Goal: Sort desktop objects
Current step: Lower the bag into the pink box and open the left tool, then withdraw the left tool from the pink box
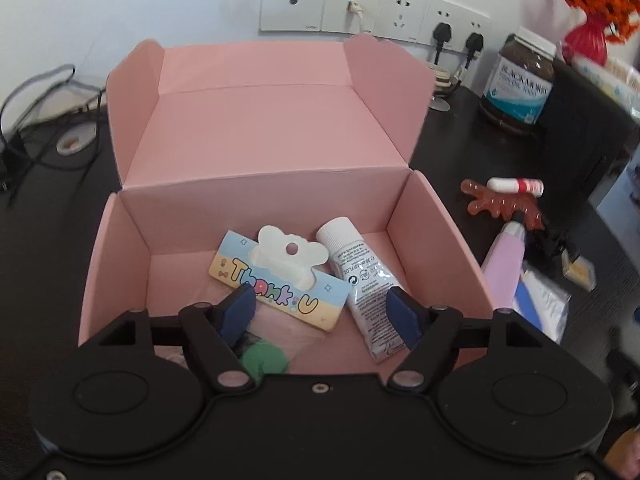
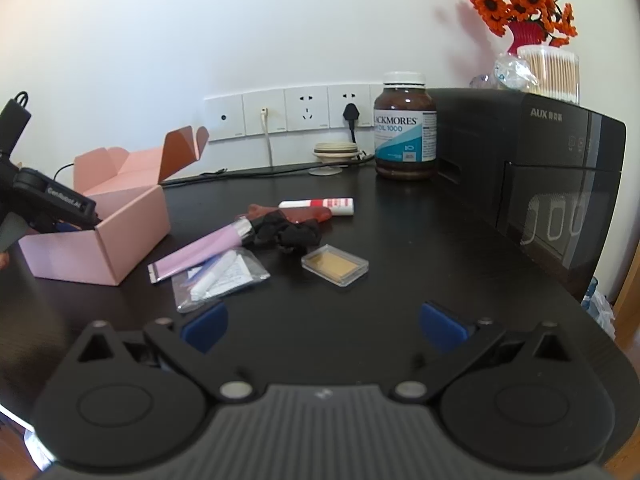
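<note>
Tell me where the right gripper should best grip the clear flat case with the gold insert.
Probably across the clear case's two long edges, coming from above. It lies flat on the desk, apart from the other items, too low for a side approach. The right gripper hangs open in front of it.

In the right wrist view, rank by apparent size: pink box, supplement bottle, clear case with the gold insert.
1. pink box
2. supplement bottle
3. clear case
The bottle stands farther back, so its true size is unsure.

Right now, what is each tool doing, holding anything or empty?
Left tool: open, holding nothing, poised inside the pink box over the items there.
Right tool: open wide, empty, above the dark desk.
</note>
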A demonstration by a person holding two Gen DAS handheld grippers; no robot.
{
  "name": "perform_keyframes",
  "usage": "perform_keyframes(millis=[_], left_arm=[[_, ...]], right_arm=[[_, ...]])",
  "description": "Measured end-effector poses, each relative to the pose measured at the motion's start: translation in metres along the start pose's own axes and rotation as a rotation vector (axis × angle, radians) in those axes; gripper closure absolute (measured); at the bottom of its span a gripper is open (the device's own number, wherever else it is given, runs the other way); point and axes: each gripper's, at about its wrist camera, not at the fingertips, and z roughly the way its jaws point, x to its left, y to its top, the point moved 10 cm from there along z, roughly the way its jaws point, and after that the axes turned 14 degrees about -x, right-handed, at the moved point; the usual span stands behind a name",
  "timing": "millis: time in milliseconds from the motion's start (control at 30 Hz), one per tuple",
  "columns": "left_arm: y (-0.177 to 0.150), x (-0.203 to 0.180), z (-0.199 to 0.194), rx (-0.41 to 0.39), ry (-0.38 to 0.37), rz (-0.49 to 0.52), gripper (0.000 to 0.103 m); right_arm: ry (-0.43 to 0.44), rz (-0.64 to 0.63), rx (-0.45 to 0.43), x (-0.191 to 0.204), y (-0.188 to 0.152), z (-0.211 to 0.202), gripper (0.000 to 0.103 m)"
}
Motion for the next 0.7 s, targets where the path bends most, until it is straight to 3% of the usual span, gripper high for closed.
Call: perform_keyframes(millis=[200,300,333,400,533,700], left_arm=[[0.030,0.007,-0.048,-0.221,-0.015,0.020,0.024],[0.044,0.030,-0.073,-0.328,0.006,-0.015,0.015],[0.046,0.041,-0.077,-0.343,0.022,-0.033,0.006],[0.046,0.065,-0.079,-0.354,0.071,-0.073,0.004],[0.028,0.101,-0.069,-0.300,0.164,-0.101,0.004],[0.007,0.105,-0.052,-0.223,0.189,-0.070,0.004]], right_arm=[[-0.008,-0.024,0.004,0.001,-0.001,0.001,0.001],[-0.016,-0.040,0.008,0.002,-0.002,0.001,0.001],[-0.020,-0.044,0.006,0.002,-0.002,0.001,0.001],[-0.027,-0.051,0.001,0.003,-0.002,0.001,0.001],[-0.039,-0.070,-0.003,0.004,-0.001,0.001,0.001],[-0.055,-0.096,0.004,0.005,-0.002,0.002,0.001]])
